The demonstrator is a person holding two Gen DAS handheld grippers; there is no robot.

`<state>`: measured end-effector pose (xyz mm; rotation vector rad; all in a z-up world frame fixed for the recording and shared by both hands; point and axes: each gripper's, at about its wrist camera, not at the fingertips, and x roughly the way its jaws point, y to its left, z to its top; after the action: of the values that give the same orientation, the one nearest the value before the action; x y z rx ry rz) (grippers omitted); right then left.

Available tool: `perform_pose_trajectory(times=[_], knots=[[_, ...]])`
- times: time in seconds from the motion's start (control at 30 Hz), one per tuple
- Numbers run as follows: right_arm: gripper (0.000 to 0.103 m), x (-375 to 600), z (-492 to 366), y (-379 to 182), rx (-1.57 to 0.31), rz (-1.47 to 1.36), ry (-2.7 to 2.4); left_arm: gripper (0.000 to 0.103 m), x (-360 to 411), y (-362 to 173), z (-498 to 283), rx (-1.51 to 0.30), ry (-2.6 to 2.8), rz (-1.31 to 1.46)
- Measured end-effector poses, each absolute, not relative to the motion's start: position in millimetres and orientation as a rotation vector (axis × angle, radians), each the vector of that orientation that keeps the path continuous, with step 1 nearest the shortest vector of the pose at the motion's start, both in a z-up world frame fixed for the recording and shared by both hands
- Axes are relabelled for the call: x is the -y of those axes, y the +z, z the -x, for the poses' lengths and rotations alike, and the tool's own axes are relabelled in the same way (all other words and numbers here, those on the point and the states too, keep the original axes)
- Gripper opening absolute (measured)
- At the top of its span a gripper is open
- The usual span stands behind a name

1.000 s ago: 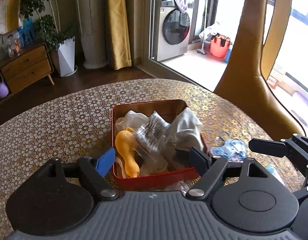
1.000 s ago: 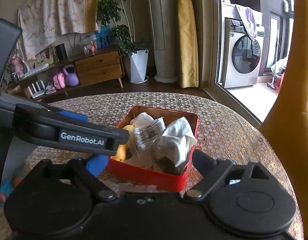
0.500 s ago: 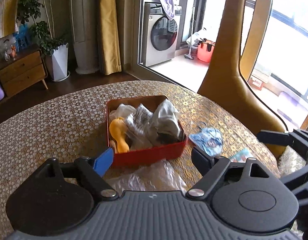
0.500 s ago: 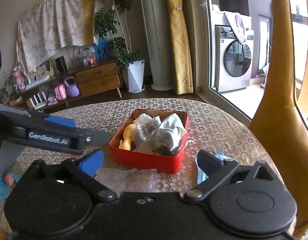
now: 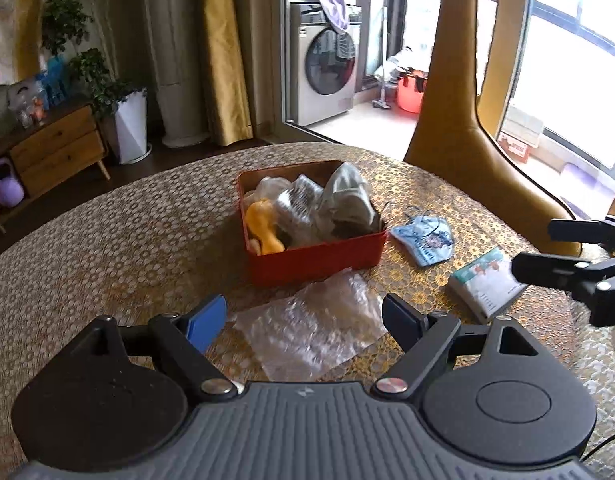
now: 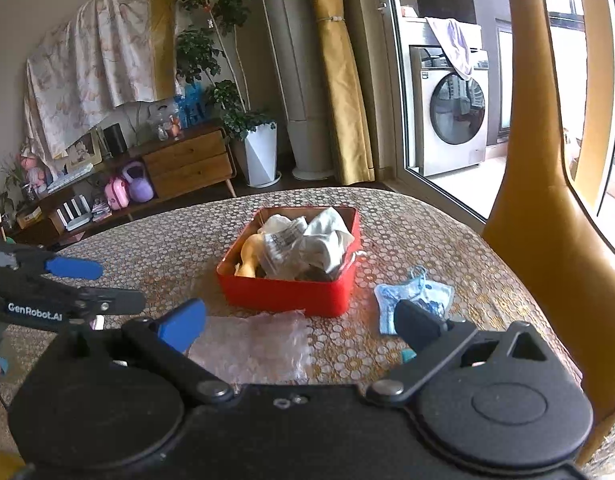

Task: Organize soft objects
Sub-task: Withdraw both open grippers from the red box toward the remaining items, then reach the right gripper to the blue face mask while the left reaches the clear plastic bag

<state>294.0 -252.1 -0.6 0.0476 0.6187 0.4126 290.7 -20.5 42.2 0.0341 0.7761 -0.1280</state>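
The round table [image 5: 107, 248] with its patterned gold cloth carries the work. Near its far middle stands the red tin box [image 5: 315, 258], already well filled: a crumpled white cloth [image 5: 347, 200], a clear printed packet [image 5: 297, 204] and a yellow rubber toy [image 5: 263, 228] lie heaped inside, so I'd judge most of the sorting done.

Three soft things are left outside it. A sheet of bubble wrap [image 5: 311, 328] lies flat just on the near side of the box. A blue face mask [image 5: 425, 240] lies just right of the box, and a pack of tissues [image 5: 485, 284] sits nearer and further right, close to the table edge.

The left gripper [image 5: 303, 320] hovers above the bubble wrap, jaws wide apart and empty. The right gripper [image 6: 299, 324] is spread about as wide as it goes, also with nothing in it.

Against a second ago, both grippers have drawn back from the box toward the near edge; the box looks smaller and the bubble wrap, mask and tissues have come fully into sight.
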Motion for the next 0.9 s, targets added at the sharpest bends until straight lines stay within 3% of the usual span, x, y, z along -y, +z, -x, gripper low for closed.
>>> perform_pose_trajectory(times=[0.47, 0.9], knots=[[0.101, 283.5, -281.6, -23.7, -0.662, -0.019, 0.348, 0.085, 56.7, 7.8, -252.9, -0.743, -0.108, 0.011], [0.101, 303.1, -321.8, -38.7, -0.687, -0.025, 0.298, 0.085, 117.3, -36.2, -297.4, -0.849, 0.022, 0.049]])
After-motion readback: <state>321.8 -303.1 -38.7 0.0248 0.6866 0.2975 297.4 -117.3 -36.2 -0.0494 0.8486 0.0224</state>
